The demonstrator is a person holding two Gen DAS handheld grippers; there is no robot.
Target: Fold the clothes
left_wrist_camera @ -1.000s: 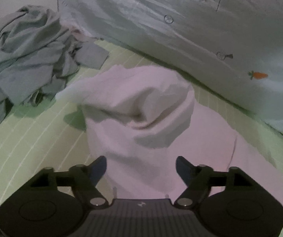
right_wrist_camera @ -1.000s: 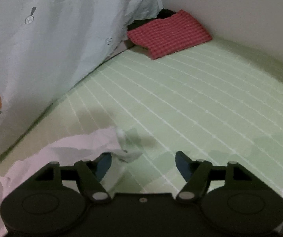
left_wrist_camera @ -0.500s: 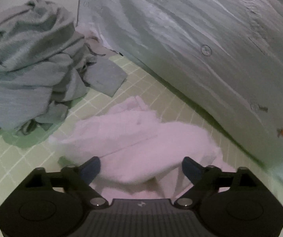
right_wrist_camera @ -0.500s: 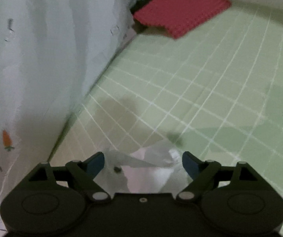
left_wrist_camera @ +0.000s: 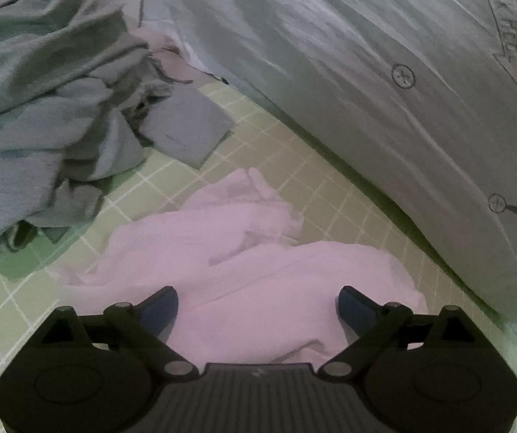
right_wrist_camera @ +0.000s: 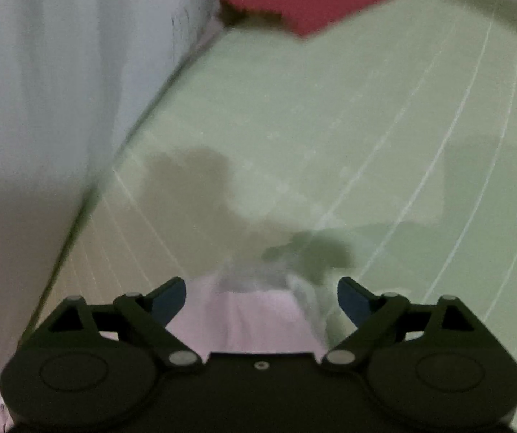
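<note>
Pink garment (left_wrist_camera: 258,263) lay rumpled on bed (left_wrist_camera: 316,187), flat enough for working; left claw (left_wrist_camera: 256,310) gaped wide over it, gripping nothing; right claw (right_wrist_camera: 260,297) likewise spread, empty, above garment's edge; grey pile (left_wrist_camera: 42,108) waited aside.

The only lettering is on the pale printed quilt (left_wrist_camera: 384,83) in the left wrist view: a line of outlined capitals inside a drawn pennant-shaped frame (left_wrist_camera: 507,32) near the upper right edge. It runs at a slant and is too blurred to read. The right wrist view shows no writing at all.
</note>
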